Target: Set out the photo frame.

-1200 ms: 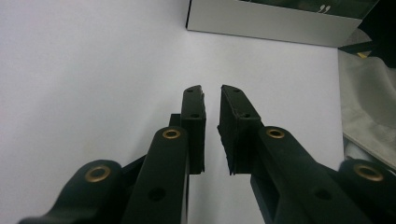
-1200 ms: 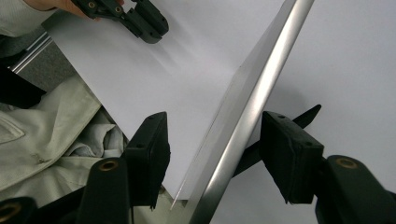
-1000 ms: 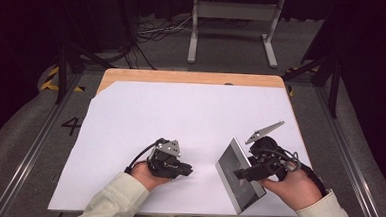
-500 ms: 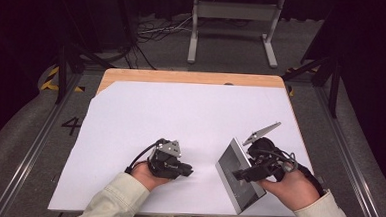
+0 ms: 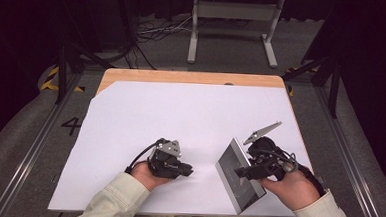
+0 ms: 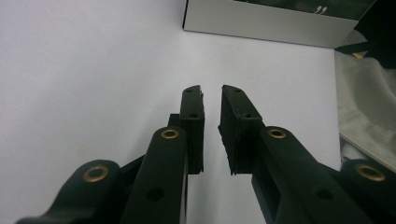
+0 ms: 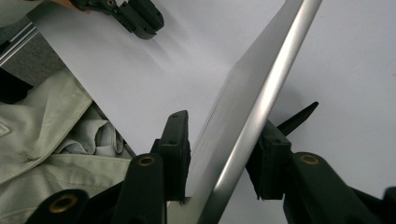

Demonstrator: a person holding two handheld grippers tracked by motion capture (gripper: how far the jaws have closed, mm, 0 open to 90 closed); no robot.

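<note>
From the high view, I've got my left gripper point(image 5: 185, 169) resting low on the white sheet point(image 5: 180, 113) that covers the table, pointing toward the right. My right gripper point(image 5: 243, 171) is over at the near right corner, reaching into a flat silver box point(image 5: 235, 178) that stands tilted up on one edge on the sheet, its broad face turned to the left. My right hand point(image 5: 289, 186) sits just behind it, with the grey plate of the gripper sticking up beyond.

In the left gripper view, my jaws stand close together with a narrow gap and nothing in it, just bare white sheet point(image 6: 93, 70) below. The silver box point(image 6: 266, 23) lies ahead at the top edge, well apart from the tips.

In the right gripper view, the silver box point(image 7: 252, 107) runs slantwise up between my jaws. They have just been closing on it: the right-hand pad looks up against the metal edge, while I see a thin gap at the left-hand pad, so no firm clamp. My left gripper point(image 7: 135, 16) shows at the top left, my pale sleeve point(image 7: 42, 121) at the left.
</note>
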